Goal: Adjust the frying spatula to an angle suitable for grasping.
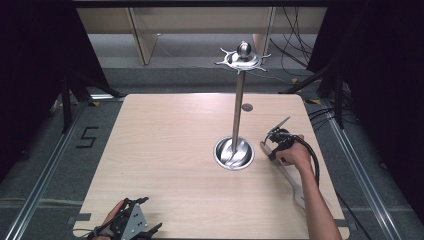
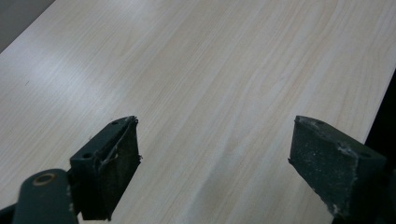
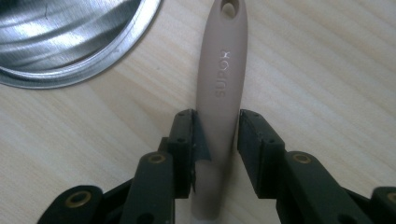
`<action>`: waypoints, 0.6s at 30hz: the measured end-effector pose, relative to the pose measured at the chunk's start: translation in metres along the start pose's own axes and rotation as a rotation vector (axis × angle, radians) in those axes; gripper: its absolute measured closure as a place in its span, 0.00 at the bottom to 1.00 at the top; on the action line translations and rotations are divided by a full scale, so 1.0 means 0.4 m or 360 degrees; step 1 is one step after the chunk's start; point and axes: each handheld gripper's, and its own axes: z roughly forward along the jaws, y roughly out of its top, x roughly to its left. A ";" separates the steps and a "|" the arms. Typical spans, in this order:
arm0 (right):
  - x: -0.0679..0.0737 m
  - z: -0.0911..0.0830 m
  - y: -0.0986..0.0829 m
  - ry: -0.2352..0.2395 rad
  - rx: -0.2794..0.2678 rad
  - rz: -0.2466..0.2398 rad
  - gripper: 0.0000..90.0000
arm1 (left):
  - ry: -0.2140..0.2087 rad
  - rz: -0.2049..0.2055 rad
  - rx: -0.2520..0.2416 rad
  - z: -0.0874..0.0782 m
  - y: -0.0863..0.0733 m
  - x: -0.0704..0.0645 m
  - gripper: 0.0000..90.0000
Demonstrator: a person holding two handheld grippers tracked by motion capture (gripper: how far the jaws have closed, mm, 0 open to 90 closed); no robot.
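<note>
Your right claw (image 3: 217, 135) grips the beige utensil handle (image 3: 223, 79) lying on the surface (image 1: 165, 150).
The handle lies just beside the steel stand's round base (image 1: 234, 153); your left claw (image 2: 215, 168) hangs apart over bare wood at the near edge.

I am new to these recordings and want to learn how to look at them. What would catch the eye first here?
First, the tall metal stand right of the table's centre: a thin pole rising from a round steel base to a hooked crown with a ball on top. Next, the right gripper, just right of that base, its jaws closed around a beige utensil handle lying on the wooden table. The left gripper waits open at the near left edge.
</note>
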 end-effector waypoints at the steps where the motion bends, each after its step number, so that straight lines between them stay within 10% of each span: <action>1: -0.001 0.001 0.001 -0.0007 0.0007 -0.0004 0.75 | -0.0024 -0.0031 -0.0011 0.000 0.000 -0.002 0.17; 18: 0.009 0.006 0.027 -0.0053 0.0119 -0.0069 0.76 | -0.0011 0.0033 0.0018 -0.003 0.002 0.000 0.17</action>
